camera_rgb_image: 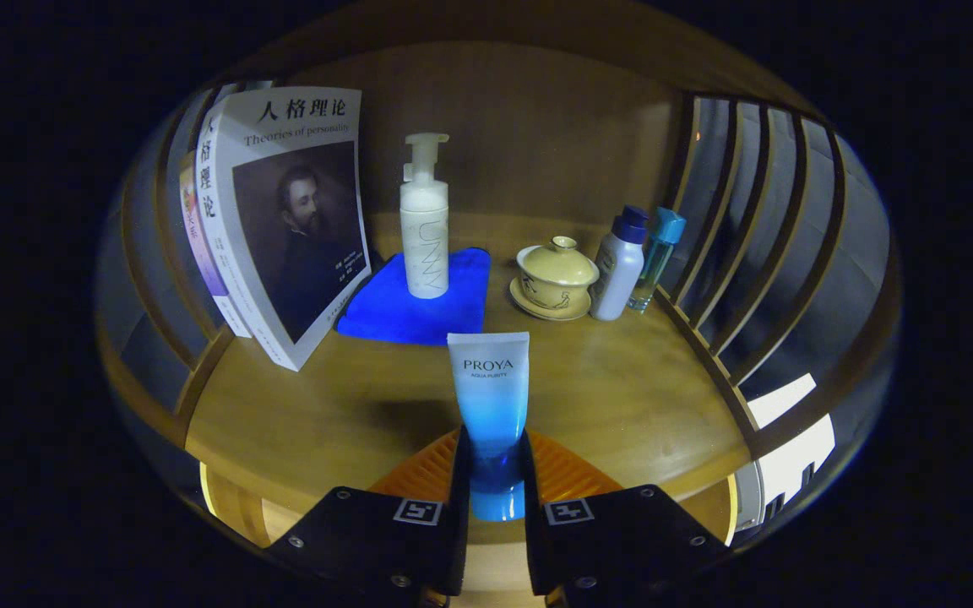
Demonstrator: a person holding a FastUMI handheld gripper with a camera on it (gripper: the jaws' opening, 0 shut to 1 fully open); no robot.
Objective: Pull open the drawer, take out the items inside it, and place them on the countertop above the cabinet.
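Blue-and-white plastic cosmetic tube (489,397), pinched cap-down in the narrowly parted claw (495,490), hanging over the wooden table (622,397) just this side of the blue folded cloth (419,304). Best lowered upright onto bare wood, then released. Beyond the cloth: one white pump bottle (424,228), one lidded cup (556,274), two small bottles (619,266), several books (284,219).

The wooden countertop (622,397) has a rounded front edge and a plain wooden back panel (537,127) rising behind it. Slatted wooden side rails (757,236) stand to the right of the countertop, with matching slats (149,253) to its left. Lighting is dim and warm over the countertop. A bright white patch (790,439) shows through the right slats, below countertop level.
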